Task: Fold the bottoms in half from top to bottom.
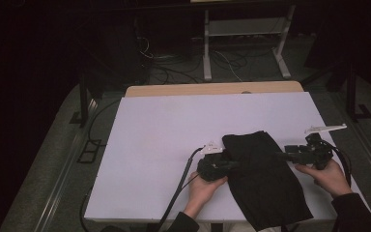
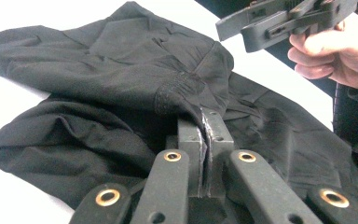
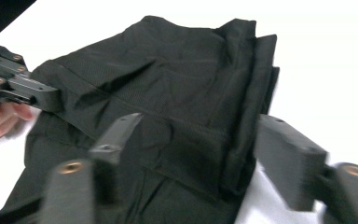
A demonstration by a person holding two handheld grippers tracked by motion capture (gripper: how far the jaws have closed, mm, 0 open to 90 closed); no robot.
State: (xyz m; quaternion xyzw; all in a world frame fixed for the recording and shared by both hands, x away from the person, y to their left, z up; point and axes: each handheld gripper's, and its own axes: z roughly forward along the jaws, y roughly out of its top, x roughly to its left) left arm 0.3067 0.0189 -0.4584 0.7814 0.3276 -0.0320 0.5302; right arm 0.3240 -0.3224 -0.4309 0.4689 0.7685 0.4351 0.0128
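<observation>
Here, one black garment [image 1: 263, 176], two tongs [image 2: 204, 126].

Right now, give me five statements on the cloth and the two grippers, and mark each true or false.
1. The left gripper is shut on the edge of the black garment. True.
2. The right gripper is clamped tight on the garment. False: its jaws stand wide apart above the cloth, with a folded edge between them and no pad pressing on it.
3. The garment lies on a white table top. True.
4. The garment is spread flat in one layer. False: it is folded and creased, with several layers at one edge.
5. The garment lies at the table's far left corner. False: it lies toward the near right, with one end over the near edge.
</observation>
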